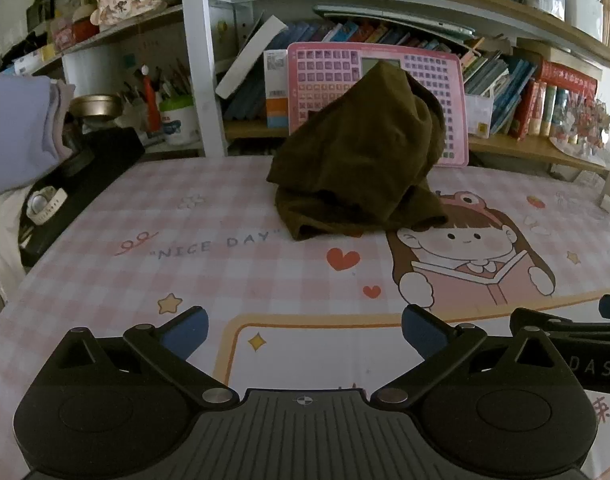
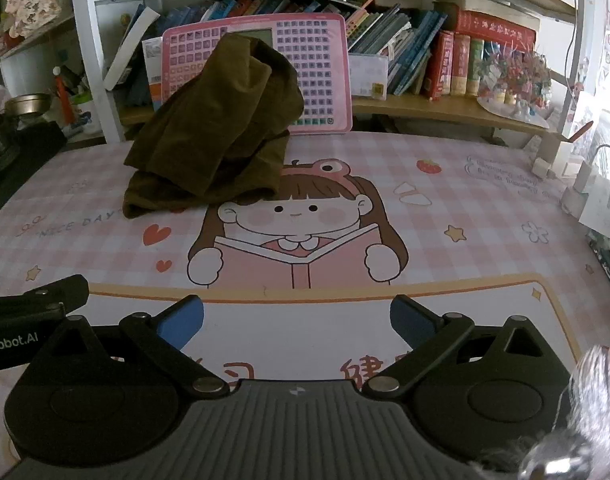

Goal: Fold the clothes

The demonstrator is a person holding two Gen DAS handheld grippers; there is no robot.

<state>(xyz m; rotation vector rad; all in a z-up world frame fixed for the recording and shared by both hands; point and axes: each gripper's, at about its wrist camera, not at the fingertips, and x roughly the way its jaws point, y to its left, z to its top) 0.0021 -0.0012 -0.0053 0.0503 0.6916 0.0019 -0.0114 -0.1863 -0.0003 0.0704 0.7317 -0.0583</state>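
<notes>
Where the pink checked mat meets the shelving, the crumpled olive-brown cloth garment (image 1: 357,156) sits in an unfolded heap, its upper part propped against the pink plastic learning tablet with rows of small keys (image 1: 433,80) that stands upright behind it. The lower folds of the garment spread onto the bench (image 1: 105,280), just beside the printed words "NICE DAY" (image 1: 221,244) and partly over the hair of the cartoon girl reading a book (image 2: 297,232) printed on the mat. No gripper touches the garment; both are well apart from it, at the near edge of the bench.

The left gripper (image 1: 305,332) hovers over the mat with its blue-padded fingers (image 1: 189,330) spread wide, nothing between them. The right gripper (image 2: 297,322) is in the same condition: fingers (image 2: 413,320) spread wide and empty, above the yellow-bordered panel of the mat. Each gripper appears at the edge of the other camera's view, so the two are side by side.

Behind the tablet, a wooden shelf holds a row of leaning books (image 2: 405,52). To the left of the garment stand a white cup of pens (image 1: 177,116) and a brass-coloured metal bowl (image 1: 97,106). A white-strapped watch (image 1: 45,202) lies on a black object at the left edge of the bench.
</notes>
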